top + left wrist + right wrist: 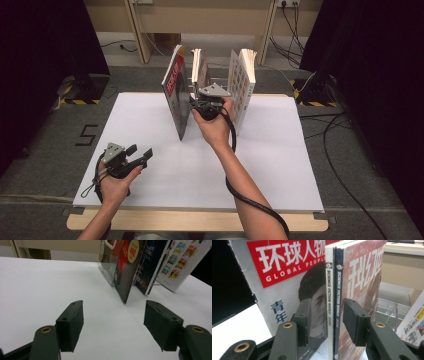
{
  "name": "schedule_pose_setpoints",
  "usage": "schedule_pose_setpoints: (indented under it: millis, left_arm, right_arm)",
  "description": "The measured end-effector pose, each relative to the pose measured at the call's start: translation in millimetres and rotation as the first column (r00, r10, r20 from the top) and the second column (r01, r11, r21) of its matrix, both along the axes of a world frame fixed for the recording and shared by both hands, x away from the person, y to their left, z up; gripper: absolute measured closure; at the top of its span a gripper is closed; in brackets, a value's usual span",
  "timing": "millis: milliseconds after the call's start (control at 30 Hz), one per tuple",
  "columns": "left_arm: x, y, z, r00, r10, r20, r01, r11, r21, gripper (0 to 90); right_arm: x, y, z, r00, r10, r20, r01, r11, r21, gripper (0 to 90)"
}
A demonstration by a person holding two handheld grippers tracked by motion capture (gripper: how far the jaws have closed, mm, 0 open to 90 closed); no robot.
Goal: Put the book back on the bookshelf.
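I read the desk (165,170) as a flat, matte white sheet over a pale wooden board. Magazines stand upright on it at the far centre, held in a clear acrylic rack (390,308) with thin transparent walls.

The right gripper (327,322) is at the two Science Fiction World magazines (334,302), glossy and thin, standing spine to spine. Its black, blocky jaws sit one on each side of the spines with a gap on both sides; the pads do not press, so I rate the jaws open with the pair between them. No earlier frame is available to me for comparison.

The right gripper view gives the spine lettering and the Global People magazine (284,272) just beside, with a red banner and frayed stitched edge. The high view shows instead the whole row, including a white-covered magazine (242,85) leaning apart on the right.

The left gripper (137,155) rests low at the near left of the desk, well apart from the rack, jaws wide open on nothing.
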State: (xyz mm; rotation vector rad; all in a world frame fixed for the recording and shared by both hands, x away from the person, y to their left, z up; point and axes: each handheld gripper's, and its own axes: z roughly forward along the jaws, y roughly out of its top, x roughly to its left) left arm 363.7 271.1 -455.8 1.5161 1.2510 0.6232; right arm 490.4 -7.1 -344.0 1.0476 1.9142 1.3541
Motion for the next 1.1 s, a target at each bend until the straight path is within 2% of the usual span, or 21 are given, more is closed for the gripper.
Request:
schedule_pose_setpoints:
  millis: [533, 800, 1100]
  left_arm:
    - [0.2, -0.5, -0.1, 1.0000, 0.000, 0.000, 0.000, 1.0000, 0.001, 31.3]
    - [0.2, -0.2, 0.1, 1.0000, 0.002, 0.001, -0.002, 1.0000, 0.001, 31.2]
    - [-0.1, 0.7, 0.6, 1.0000, 0.004, 0.000, -0.004, 1.0000, 0.003, 31.1]
  right_arm:
    - [-0.2, -7.7, -3.0, 0.9993, -0.036, -0.005, 0.037, 0.999, 0.017, 54.0]
    - [-1.6, -11.4, -7.2, 0.9992, -0.038, -0.008, 0.038, 0.999, 0.032, 51.9]
    - [-7.3, -19.8, -6.7, 0.9994, -0.035, -0.002, 0.035, 0.999, 0.027, 51.2]
